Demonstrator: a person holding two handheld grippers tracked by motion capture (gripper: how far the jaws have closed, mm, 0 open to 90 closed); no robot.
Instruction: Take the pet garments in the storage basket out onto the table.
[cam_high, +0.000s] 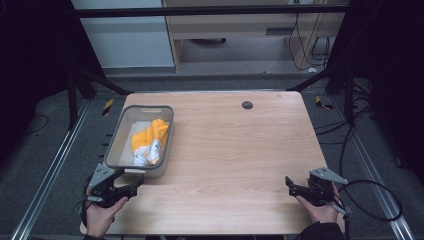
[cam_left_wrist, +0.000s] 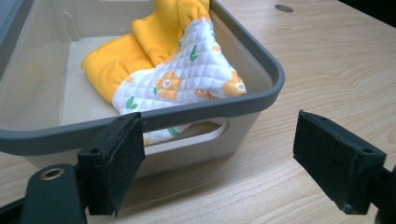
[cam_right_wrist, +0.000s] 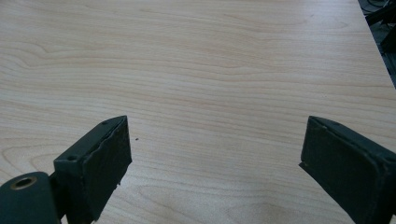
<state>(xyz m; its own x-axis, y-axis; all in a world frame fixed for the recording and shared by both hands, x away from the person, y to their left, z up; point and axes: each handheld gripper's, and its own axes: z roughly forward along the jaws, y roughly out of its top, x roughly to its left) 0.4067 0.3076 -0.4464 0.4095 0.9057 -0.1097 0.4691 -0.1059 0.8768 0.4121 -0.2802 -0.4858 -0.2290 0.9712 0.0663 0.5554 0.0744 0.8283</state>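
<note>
The bin (cam_high: 118, 136) with its cloth (cam_high: 149, 142) lies at twelve o'clock of the left gripper (cam_high: 131, 190) — fingers spread, empty; the right gripper (cam_high: 288, 183) likewise.

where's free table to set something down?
Most of the wooden table is bare: the whole stretch from the grey bin rightward, past the small dark disc, to the right gripper. The crowded part is the left edge, where the bin holds yellow quilted cloth and the left gripper sits at its near end.

A grey-rimmed translucent bin (cam_left_wrist: 261, 56) holds a yellow and white quilted, orange-and-green printed cloth (cam_left_wrist: 187, 70).
</note>
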